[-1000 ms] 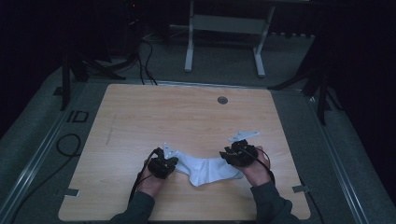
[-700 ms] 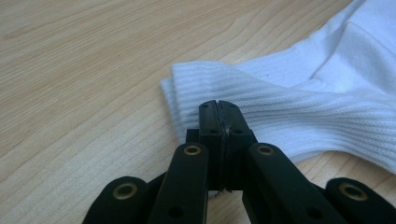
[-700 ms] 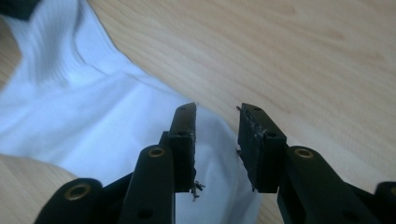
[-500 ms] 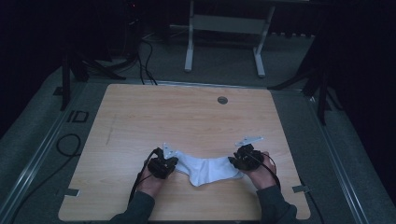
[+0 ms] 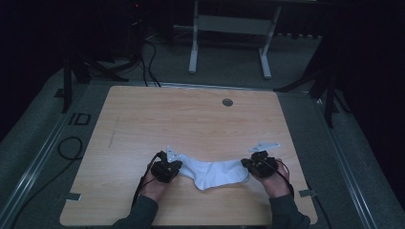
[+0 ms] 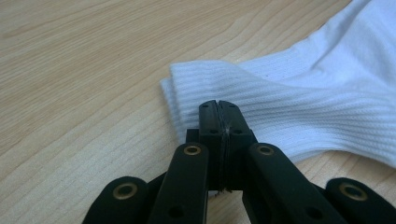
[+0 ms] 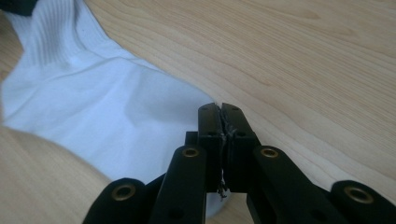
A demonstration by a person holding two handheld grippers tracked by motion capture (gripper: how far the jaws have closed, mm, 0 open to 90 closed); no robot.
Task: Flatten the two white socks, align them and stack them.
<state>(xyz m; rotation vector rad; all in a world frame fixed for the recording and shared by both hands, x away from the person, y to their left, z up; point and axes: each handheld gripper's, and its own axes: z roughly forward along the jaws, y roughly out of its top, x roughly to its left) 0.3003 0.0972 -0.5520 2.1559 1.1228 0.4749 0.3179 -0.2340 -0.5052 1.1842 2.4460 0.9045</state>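
Observation:
A white sock (image 5: 215,172) lies flat near the front edge of the wooden table (image 5: 191,119), stretched between my two grippers. My left gripper (image 5: 178,165) is shut on its ribbed cuff (image 6: 261,93), with the closed jaws (image 6: 218,106) meeting over the cuff's edge. My right gripper (image 5: 245,164) is shut on the toe end, its jaws (image 7: 219,109) pressed together at the rim of the smooth white fabric (image 7: 102,107). A hand holds each gripper from the table's front edge.
A round grommet hole (image 5: 228,102) sits at the far middle of the table. A grey metal stand (image 5: 229,24) is on the floor beyond, with cables (image 5: 71,148) on the left floor. Tape strips (image 5: 307,192) mark the front corners.
My right gripper has moved right and toward the front edge, drawing the sock's toe end with it and stretching the sock out. The left gripper has stayed in place.

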